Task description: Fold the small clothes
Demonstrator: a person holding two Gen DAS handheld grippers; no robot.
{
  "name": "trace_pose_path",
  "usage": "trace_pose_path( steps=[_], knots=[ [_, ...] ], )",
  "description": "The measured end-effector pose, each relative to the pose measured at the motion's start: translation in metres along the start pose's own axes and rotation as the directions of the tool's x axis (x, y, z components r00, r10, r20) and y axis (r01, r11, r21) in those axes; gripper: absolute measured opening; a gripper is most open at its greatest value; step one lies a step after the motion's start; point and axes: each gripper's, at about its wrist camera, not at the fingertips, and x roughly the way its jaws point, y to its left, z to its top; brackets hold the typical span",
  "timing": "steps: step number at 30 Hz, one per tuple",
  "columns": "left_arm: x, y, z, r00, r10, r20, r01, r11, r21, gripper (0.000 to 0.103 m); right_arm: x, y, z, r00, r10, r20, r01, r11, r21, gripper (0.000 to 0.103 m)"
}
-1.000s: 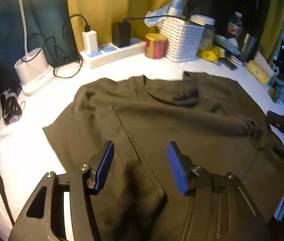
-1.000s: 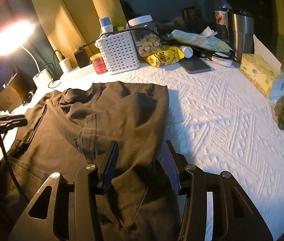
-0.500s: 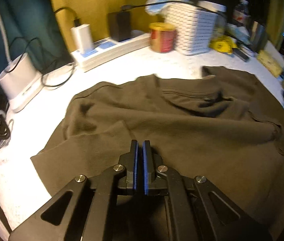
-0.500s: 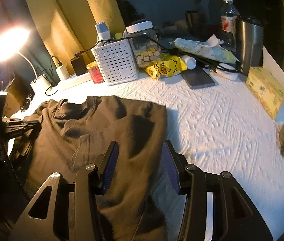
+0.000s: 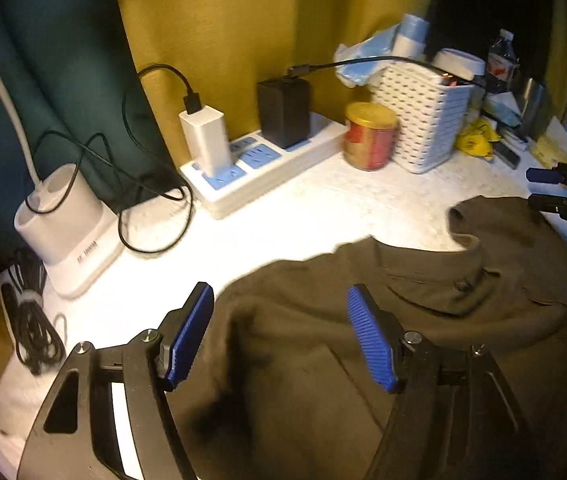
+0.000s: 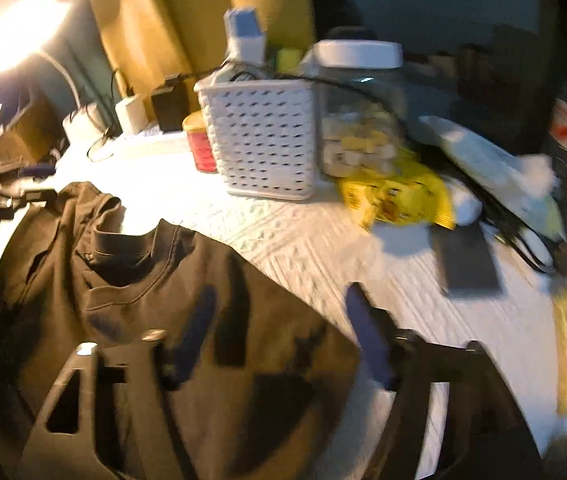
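Shirt: the dark olive shirt (image 5: 423, 332) lies spread on the white table (image 5: 291, 216), collar end away from me, its cloth running under and between both sets of my fingers.
Left fingers: the left gripper (image 5: 283, 336) has just been opening — blue pads (image 5: 191, 332) apart, shirt below them but not pinched.
Right fingers: the right gripper (image 6: 279, 332) has just been opening too — standing wide, one finger over the shirt, the other past its edge above bare table; nothing held.
Done so far: I judge one side panel is already laid over the body, from the straight edge running between my left fingers.
Left to do: the far sleeve and collar area look rumpled; more folds seem needed before it is a compact stack.
Hard to see: the hem near me is hidden by my own fingers; the right view is smeared by motion, so creases there are unclear.
Beyond: a white basket (image 6: 263, 136) and a power strip (image 5: 259, 164) sit well past my fingertips.
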Motion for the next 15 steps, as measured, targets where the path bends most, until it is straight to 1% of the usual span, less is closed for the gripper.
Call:
trace_pose_path(
  steps=[4, 7, 9, 10, 11, 12, 13, 14, 15],
  knots=[
    [0.019, 0.009, 0.006, 1.000, 0.008, -0.026, -0.007, 0.999, 0.046, 0.069, 0.027, 0.003, 0.008, 0.999, 0.025, -0.046, -0.027, 0.999, -0.033, 0.073],
    [0.034, 0.014, 0.008, 0.999, -0.005, -0.047, 0.009, 0.996, 0.086, 0.069, 0.041, 0.006, 0.012, 0.994, 0.060, -0.096, -0.066, 0.996, -0.066, 0.073],
    [0.042, 0.015, 0.009, 0.998, -0.006, -0.063, 0.013, 0.994, 0.106, 0.069, 0.047, 0.011, 0.015, 0.990, 0.074, -0.117, -0.085, 0.992, -0.096, 0.069],
    [0.046, 0.015, 0.009, 0.998, -0.016, -0.068, 0.024, 0.993, 0.119, 0.069, 0.051, 0.014, 0.016, 0.988, 0.083, -0.131, -0.098, 0.989, -0.113, 0.060],
    [0.048, 0.014, 0.009, 0.997, -0.027, -0.069, 0.035, 0.991, 0.126, 0.069, 0.054, 0.017, 0.017, 0.986, 0.086, -0.143, -0.104, 0.986, -0.128, 0.057],
    [0.050, 0.014, 0.008, 0.997, -0.034, -0.072, 0.044, 0.990, 0.132, 0.064, 0.055, 0.020, 0.018, 0.988, 0.076, -0.135, -0.096, 0.984, -0.150, 0.055],
    [0.053, 0.013, 0.007, 0.996, -0.043, -0.078, 0.054, 0.989, 0.139, 0.057, 0.056, 0.023, 0.018, 0.988, 0.080, -0.129, -0.100, 0.982, -0.160, 0.042],
    [0.055, 0.011, 0.006, 0.994, -0.062, -0.089, 0.075, 0.987, 0.144, 0.043, 0.057, 0.024, 0.019, 0.988, 0.087, -0.126, -0.107, 0.980, -0.167, 0.021],
    [0.054, 0.010, 0.006, 0.993, -0.090, -0.082, 0.101, 0.985, 0.142, 0.030, 0.056, 0.027, 0.021, 0.987, 0.097, -0.129, -0.119, 0.977, -0.176, 0.008]
  ],
)
